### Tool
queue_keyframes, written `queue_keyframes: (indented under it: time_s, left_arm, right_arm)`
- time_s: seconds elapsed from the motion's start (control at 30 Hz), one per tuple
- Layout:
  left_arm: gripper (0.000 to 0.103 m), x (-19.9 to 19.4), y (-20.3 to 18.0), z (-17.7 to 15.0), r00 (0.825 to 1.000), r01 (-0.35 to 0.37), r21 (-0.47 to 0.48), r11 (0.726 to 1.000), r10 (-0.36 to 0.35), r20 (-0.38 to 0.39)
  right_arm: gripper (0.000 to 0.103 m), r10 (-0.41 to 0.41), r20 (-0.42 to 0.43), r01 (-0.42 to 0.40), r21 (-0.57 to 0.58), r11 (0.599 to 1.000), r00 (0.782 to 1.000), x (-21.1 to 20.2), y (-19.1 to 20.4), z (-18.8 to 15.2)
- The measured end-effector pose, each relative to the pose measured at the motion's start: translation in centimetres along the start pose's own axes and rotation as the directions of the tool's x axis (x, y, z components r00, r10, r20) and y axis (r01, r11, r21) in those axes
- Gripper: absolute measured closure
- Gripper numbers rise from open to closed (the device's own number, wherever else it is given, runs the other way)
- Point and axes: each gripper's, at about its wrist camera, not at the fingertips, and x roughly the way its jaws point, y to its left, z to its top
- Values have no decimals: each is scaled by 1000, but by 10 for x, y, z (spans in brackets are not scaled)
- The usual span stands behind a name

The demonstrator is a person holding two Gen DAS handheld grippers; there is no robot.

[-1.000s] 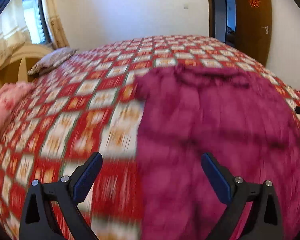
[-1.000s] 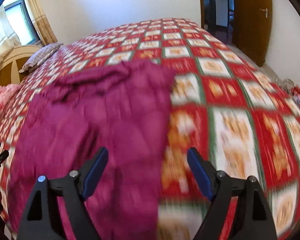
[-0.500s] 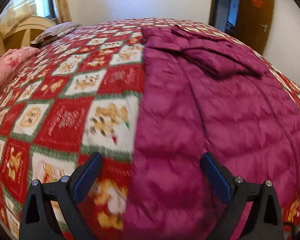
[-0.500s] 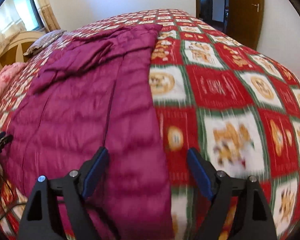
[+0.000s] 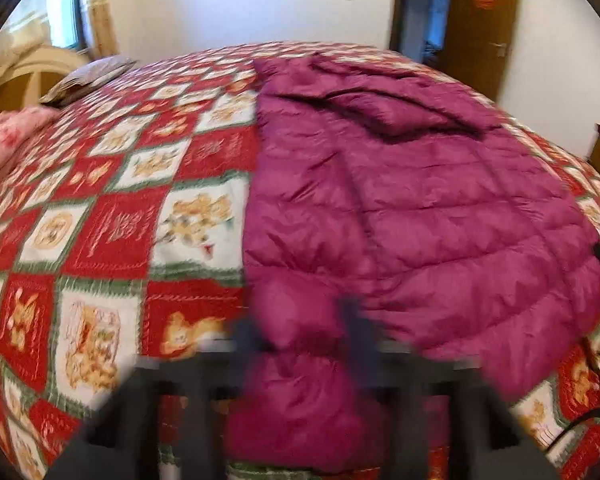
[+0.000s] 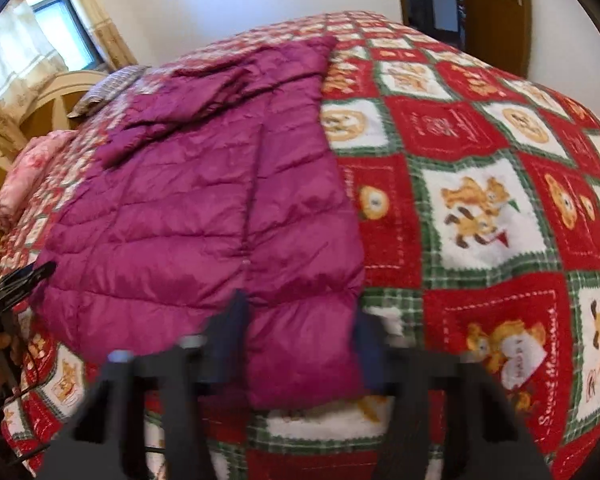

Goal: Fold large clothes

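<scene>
I have a magenta quilted jacket [image 5: 400, 216] spread flat on the bed, over the red, white and green checked blanket [image 5: 112, 224]. It lies lengthwise, its far end bunched near the far side of the bed, its near hem at the edge closest to me.

My left gripper [image 5: 300, 344] sits at the hem's left corner. Its jaws have just been closing, and they are blurred in the left wrist view, but I can see the jacket's fabric bunched up between the two dark fingers [image 5: 356, 340], which stand close either side of that fold. I read this as pinched on the hem, though the blur stops me seeing the pads clearly.

My right gripper [image 6: 296, 344] is at the hem's right corner, just where the jacket's edge meets the blanket. Its jaws have just been closing too. The puffy corner of the jacket fills the gap between the blue fingers [image 6: 230, 332], and both seem to press against it.

In the right wrist view the left gripper's tip shows at the far left, at the jacket's other corner.

A pillow [image 5: 88, 84] lies at the far left of the bed, and a brown door [image 5: 480, 28] stands beyond it.
</scene>
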Motion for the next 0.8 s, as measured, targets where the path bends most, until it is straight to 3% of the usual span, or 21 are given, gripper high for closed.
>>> queue_keyframes:
  time_s: [0.17, 0.3, 0.43, 0.57, 0.67, 0.8]
  left_arm:
    - [99, -41, -4, 18, 995, 24, 15, 1000, -26, 96]
    - [100, -102, 2, 39, 972, 87, -5, 996, -84, 219]
    - [100, -168, 9, 55, 933, 186, -30, 982, -167, 320]
    - [100, -219, -2, 66, 902, 140, 25, 990, -137, 409]
    - [100, -202, 1, 85, 910, 107, 23, 994, -107, 400]
    - [100, -119, 15, 131, 939, 82, -7, 997, -75, 336]
  right_arm:
    - [94, 70, 97, -71, 5, 997, 993, -32, 6, 3]
    - [95, 124, 191, -126, -2, 992, 974, -74, 14, 10]
    - [95, 166, 310, -160, -47, 986, 936, -133, 32, 20]
    - [95, 204, 458, -159, -135, 978, 865, -196, 56, 33]
    - [95, 189, 501, -130, -149, 980, 845, -195, 57, 58]
    - [95, 118, 492, -89, -82, 993, 863, -132, 40, 113]
